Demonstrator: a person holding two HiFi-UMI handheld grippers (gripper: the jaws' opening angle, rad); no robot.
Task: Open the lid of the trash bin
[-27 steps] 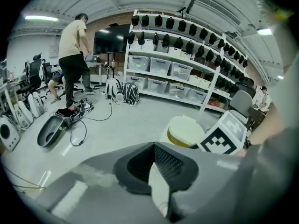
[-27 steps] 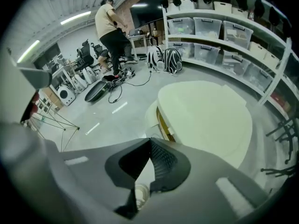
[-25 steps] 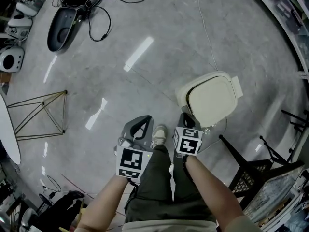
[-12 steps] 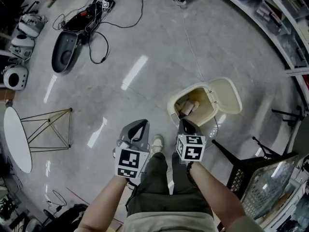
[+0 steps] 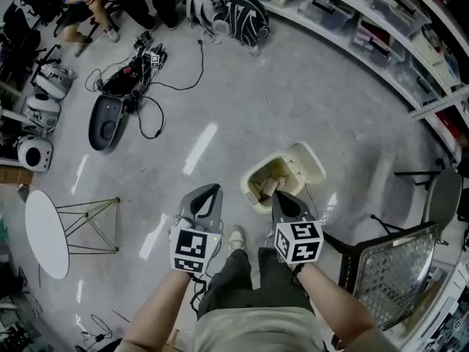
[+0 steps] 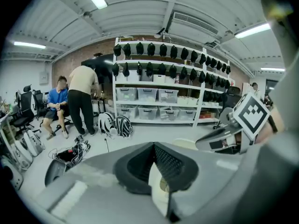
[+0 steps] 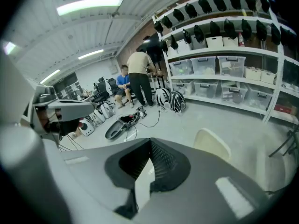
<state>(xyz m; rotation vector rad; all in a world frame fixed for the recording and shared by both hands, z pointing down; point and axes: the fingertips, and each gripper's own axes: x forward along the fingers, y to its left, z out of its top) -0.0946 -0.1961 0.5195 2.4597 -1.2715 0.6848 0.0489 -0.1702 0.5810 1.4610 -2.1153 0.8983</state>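
The cream trash bin (image 5: 253, 195) stands on the grey floor just ahead of me. Its lid (image 5: 306, 164) is swung up and back, and rubbish shows inside. My right gripper (image 5: 279, 195) is shut and empty, its tip at the bin's near rim; whether it touches I cannot tell. My left gripper (image 5: 210, 190) hangs shut and empty a little left of the bin. The left gripper view shows its closed jaws (image 6: 156, 164) with the lid (image 6: 187, 143) beyond them. The right gripper view shows closed jaws (image 7: 147, 164) and the raised lid (image 7: 212, 144).
A black mesh chair (image 5: 385, 270) stands close on the right. A white round table (image 5: 45, 233) with wire legs is at the left. Cables and a dark casing (image 5: 106, 119) lie farther off. Shelves with boxes (image 5: 366, 28) line the back, with two people (image 6: 77, 99) near them.
The bin's lid was down a second ago and has swung up and back. My view has pulled away, so the bin looks smaller. Both grippers stayed shut.
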